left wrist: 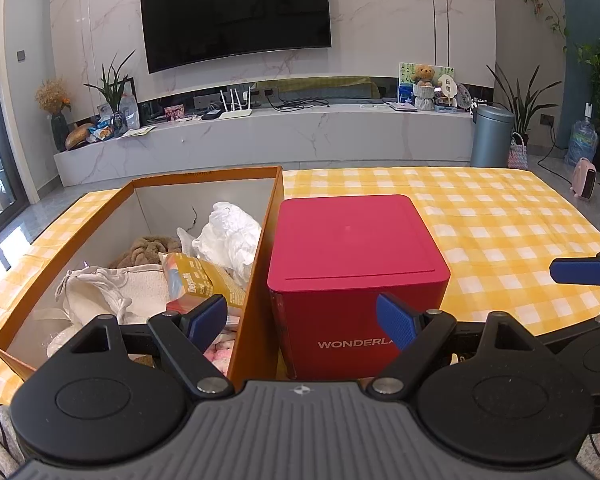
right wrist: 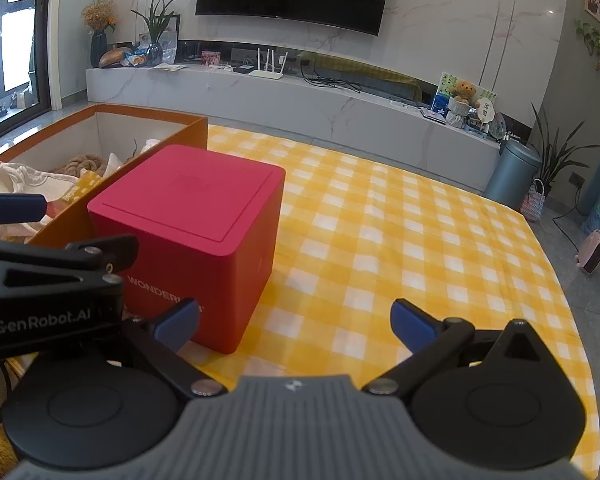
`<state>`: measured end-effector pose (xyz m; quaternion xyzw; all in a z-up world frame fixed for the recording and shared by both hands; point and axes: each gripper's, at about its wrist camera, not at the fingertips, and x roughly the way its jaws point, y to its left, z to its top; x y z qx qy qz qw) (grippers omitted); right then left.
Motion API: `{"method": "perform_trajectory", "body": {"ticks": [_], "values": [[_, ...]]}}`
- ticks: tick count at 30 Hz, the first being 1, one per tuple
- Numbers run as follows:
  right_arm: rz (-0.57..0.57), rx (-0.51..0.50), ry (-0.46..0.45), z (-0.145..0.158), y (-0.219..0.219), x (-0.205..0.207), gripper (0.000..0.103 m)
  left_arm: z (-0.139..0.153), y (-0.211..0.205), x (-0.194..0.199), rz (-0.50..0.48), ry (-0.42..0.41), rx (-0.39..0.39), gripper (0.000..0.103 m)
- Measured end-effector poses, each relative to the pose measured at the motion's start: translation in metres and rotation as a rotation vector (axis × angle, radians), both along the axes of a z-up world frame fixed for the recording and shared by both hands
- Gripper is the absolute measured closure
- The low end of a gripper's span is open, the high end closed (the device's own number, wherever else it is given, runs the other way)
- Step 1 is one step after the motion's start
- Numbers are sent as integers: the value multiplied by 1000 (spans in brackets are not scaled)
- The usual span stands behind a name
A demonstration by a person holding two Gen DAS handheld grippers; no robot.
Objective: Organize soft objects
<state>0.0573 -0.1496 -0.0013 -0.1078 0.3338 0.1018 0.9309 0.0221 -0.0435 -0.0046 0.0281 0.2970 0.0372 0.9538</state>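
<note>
Grippers held wide and empty over a table draped in yellow-checked cloth. The left gripper straddles the seam between an orange cardboard box and a closed red cube that stands just beside it, its jaws well apart. The right gripper hangs over bare cloth beside the cube, likewise spread. Inside the box lie the soft things: a white cloth, a brown knitted piece, a crumpled white bag and a yellow packet.
</note>
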Motion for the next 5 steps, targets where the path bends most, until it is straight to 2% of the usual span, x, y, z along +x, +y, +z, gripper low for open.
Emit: {"method": "perform_trajectory", "body": {"ticks": [5], "values": [[0, 3, 2, 0, 0, 0, 3, -1, 0, 1, 3, 4, -5, 4]]}}
